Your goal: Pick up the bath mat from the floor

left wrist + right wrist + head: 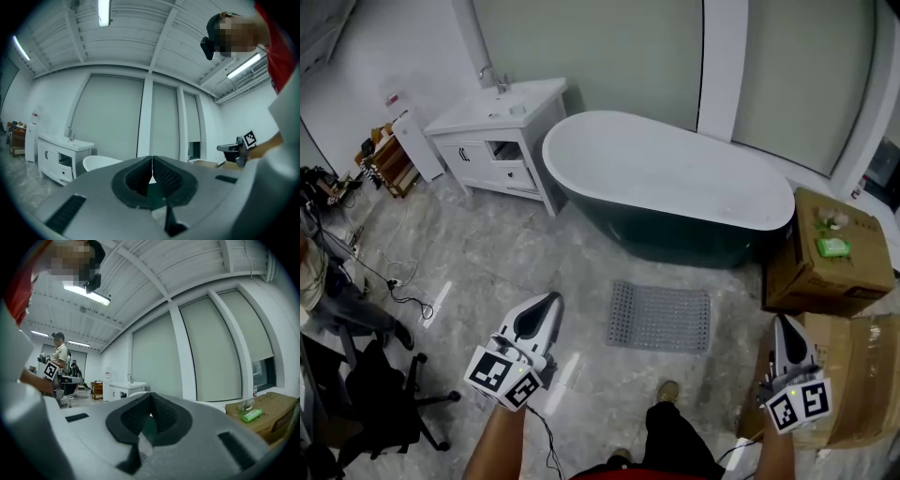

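Your left hand-held gripper (548, 302) and right hand-held gripper (783, 324) are both closed, empty; the grey bath mat (660, 317) lies flat on the floor (525, 253) between them, near the bathtub (675, 173).

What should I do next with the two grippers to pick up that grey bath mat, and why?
Probably lower both grippers toward the near edge of the bath mat, opening the jaws on the way. The mat lies flat on the floor before the bathtub, untouched; the left gripper and right gripper hang above it, one to each side, both shut and empty.
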Available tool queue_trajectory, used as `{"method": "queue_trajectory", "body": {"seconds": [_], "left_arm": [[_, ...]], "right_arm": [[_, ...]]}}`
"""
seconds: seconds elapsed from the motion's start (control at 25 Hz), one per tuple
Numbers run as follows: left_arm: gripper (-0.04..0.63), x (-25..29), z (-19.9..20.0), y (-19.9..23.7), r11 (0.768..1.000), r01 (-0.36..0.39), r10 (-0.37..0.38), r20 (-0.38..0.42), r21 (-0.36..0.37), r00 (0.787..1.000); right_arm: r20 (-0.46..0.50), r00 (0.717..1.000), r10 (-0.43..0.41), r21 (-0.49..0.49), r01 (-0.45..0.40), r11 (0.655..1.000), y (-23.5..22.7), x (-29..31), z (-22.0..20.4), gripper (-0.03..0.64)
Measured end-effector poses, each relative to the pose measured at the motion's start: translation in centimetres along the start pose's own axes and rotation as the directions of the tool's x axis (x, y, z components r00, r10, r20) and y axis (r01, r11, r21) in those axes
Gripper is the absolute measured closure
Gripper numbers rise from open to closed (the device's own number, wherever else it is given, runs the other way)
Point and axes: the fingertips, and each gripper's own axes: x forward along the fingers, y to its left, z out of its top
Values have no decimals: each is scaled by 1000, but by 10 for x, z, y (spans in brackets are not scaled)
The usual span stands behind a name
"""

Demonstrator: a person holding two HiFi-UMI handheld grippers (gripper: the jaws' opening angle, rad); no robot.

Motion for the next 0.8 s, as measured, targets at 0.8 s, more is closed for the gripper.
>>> {"method": "queue_trajectory", "body": {"seconds": [0.8], "left_arm": [[581, 184, -178, 75, 993, -85, 63, -229, -86, 971]], "right_arm": [[-245, 969, 40, 57, -26, 998, -120, 178, -152, 612]]}}
